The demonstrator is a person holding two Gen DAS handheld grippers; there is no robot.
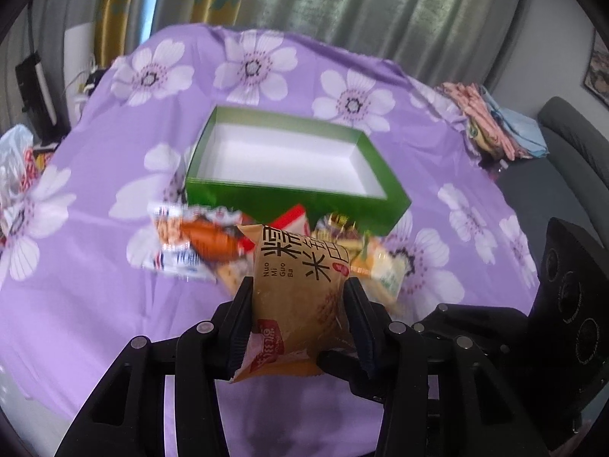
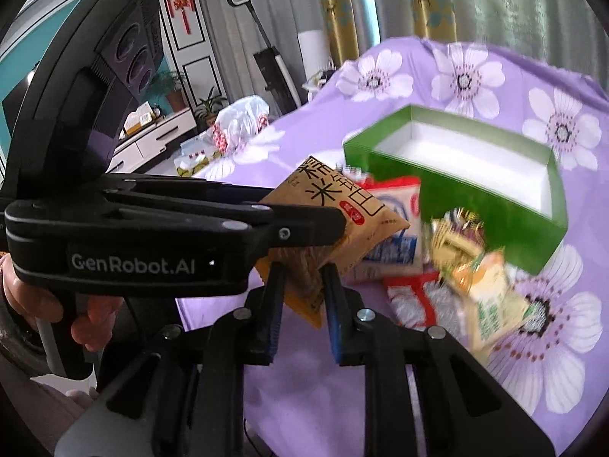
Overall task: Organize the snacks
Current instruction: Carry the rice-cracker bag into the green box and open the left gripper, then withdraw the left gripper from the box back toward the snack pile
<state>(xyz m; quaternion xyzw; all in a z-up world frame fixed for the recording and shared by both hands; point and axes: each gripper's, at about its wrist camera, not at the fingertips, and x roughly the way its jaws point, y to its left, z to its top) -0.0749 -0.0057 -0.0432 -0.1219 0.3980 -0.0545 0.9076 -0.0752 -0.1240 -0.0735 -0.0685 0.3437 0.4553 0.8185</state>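
Holding one tan packet (image 1: 300,297) between them, both grippers have their jaws clamped on it: the left gripper (image 1: 300,304) across its middle, the right gripper (image 2: 302,297) on its lower end. Beyond the snack pile (image 1: 213,243) lies the empty green box (image 1: 289,152), straight ahead of the packet, its long axis crosswise.

The snack pile (image 1: 213,247) in front of the green box (image 1: 300,198) is smeared by motion blur in both views, so its wrappers' print cannot be read. The tan packet (image 1: 297,297) hides the middle of that pile, and the left tongs (image 1: 300,316) cover the packet's sides. In the right wrist view the left tongs' body hides the packet's lower left part.
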